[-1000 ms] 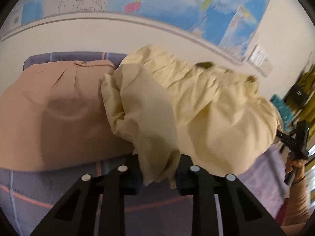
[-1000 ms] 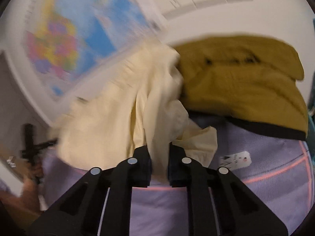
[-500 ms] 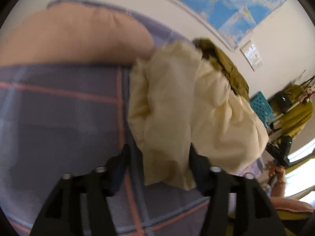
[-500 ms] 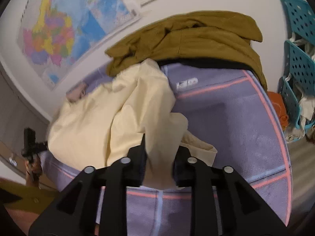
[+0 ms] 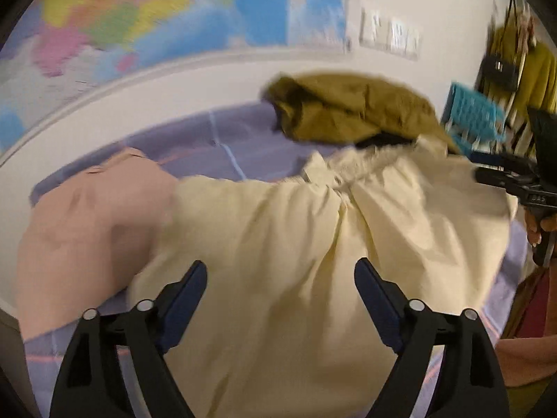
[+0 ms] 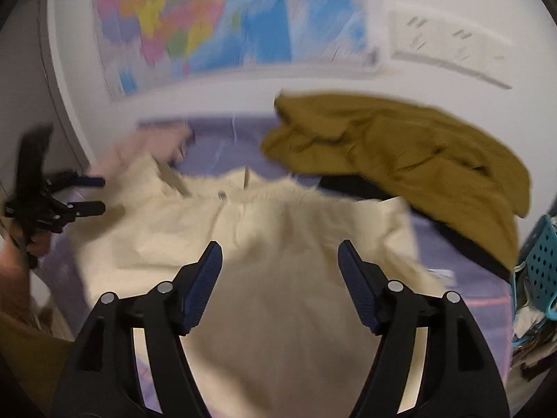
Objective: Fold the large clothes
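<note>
- Left wrist view: the left gripper [image 5: 280, 275] has just been opening; jaws wide, gripping nothing, over the cream garment [image 5: 313, 244] spread on the purple bed cover [image 5: 216, 139].
- Right gripper [image 6: 280, 261] likewise has just been opening and hangs empty above the same cloth.
- Judged step: garment laid out; next, pick an edge to fold.

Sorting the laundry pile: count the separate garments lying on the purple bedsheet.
3. Pale yellow cotton garment spread nearest the grippers; folded peach-pink garment at its left; crumpled olive-brown garment behind at right. Dark fabric under the olive one may be another.
</note>
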Available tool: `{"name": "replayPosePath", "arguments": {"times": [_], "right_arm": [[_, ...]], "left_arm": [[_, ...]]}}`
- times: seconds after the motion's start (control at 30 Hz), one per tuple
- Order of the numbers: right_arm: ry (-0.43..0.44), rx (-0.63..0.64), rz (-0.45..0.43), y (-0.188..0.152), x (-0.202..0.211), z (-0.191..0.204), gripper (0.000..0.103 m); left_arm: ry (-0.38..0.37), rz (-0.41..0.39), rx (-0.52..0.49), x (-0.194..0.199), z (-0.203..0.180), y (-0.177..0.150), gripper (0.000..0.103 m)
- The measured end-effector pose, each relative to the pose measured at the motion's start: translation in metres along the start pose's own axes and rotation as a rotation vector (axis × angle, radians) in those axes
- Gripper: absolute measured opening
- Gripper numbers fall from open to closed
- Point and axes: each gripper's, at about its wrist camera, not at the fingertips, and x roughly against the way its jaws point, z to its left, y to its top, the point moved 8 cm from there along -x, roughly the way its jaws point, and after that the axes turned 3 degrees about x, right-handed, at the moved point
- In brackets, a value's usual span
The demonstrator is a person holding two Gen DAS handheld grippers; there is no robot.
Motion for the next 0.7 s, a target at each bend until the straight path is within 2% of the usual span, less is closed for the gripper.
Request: {"name": "replayPosePath", "arguments": {"times": [0.1, 0.13, 0.17, 0.2, 0.23, 0.27, 0.33, 0.43, 0.53, 0.57, 0.63, 0.7], "right_arm": [[-0.056, 0.039, 0.092, -0.005, -0.038, 0.004, 0.065], [-0.056, 0.041, 0.118, -0.007, -0.05, 0.004, 0.058], [-0.055, 0.042, 0.132, -0.01, -0.058, 0.003, 0.051], [-0.062, 0.046, 0.132, -0.013, -0.06, 0.002, 0.034], [-0.046, 0.046, 0.124, -0.014, -0.062, 0.002, 0.012], [-0.045, 0.045, 0.117, -0.014, -0.059, 0.001, 0.006], [-0.045, 0.027, 0.078, -0.008, -0.049, -0.002, 0.004], [-0.043, -0.024, -0.054, 0.015, -0.016, -0.01, 0.003], [-0.043, -0.09, -0.192, 0.042, 0.012, -0.02, 0.003], [-0.059, -0.092, -0.199, 0.047, 0.01, -0.022, 0.003], [-0.103, -0.067, -0.129, 0.045, -0.014, -0.026, 0.003], [-0.098, -0.071, -0.021, 0.033, -0.045, -0.029, 0.003]], "left_arm": [[0.025, 0.088, 0.012, -0.032, 0.003, 0.0, 0.064], [0.021, 0.125, 0.034, -0.046, 0.006, 0.001, 0.057], [0.013, 0.144, 0.05, -0.053, 0.008, 0.002, 0.046], [0.001, 0.154, 0.062, -0.058, 0.009, 0.003, 0.038], [-0.009, 0.159, 0.077, -0.061, 0.012, 0.001, 0.024], [-0.03, 0.16, 0.112, -0.063, 0.016, 0.006, 0.015], [-0.047, 0.14, 0.144, -0.062, 0.017, 0.012, 0.007], [-0.069, 0.059, 0.167, -0.046, 0.021, 0.032, 0.005], [-0.058, -0.007, 0.184, -0.031, 0.026, 0.049, 0.005], [-0.058, -0.021, 0.189, -0.03, 0.028, 0.053, 0.005], [-0.026, -0.027, 0.19, -0.035, 0.032, 0.057, 0.005], [-0.01, 0.027, 0.209, -0.053, 0.038, 0.051, 0.006]]}}
